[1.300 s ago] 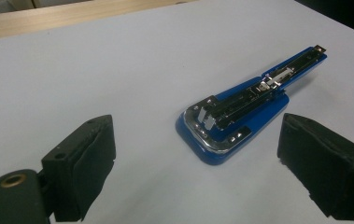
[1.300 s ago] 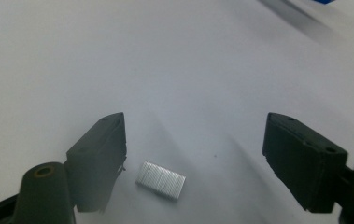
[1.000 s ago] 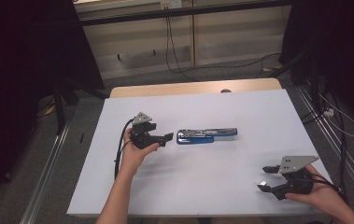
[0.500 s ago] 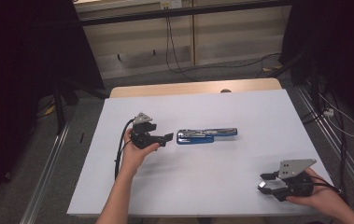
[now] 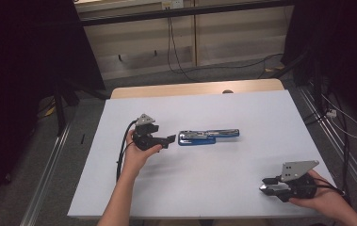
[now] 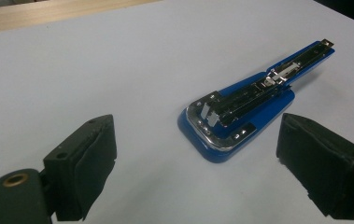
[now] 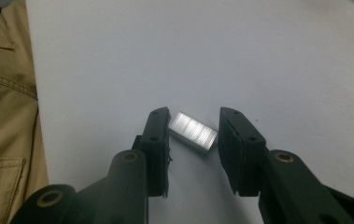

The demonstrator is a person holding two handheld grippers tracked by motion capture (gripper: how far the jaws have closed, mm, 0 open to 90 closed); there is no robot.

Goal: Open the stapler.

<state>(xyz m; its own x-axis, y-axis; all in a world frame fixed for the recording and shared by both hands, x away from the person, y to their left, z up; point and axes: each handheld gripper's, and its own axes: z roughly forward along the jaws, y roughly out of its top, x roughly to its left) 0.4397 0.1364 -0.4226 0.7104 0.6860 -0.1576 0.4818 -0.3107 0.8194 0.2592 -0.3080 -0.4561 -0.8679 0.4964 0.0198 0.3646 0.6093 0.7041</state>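
At the near right edge of the white bench [image 5: 214, 188], the right gripper [image 7: 193, 135] lay low, its fingers [image 7: 158, 133] parted around a strip of staples [image 7: 193, 132] that touched the left one and sat just apart from the other, not yet clamped; farther in, the left gripper [image 5: 169, 139] rested with its fingers [image 6: 90, 158] spread wide and empty, pointed at the blue stapler [image 6: 254, 105]; the stapler lay open, just beyond those fingers, near the bench's middle.
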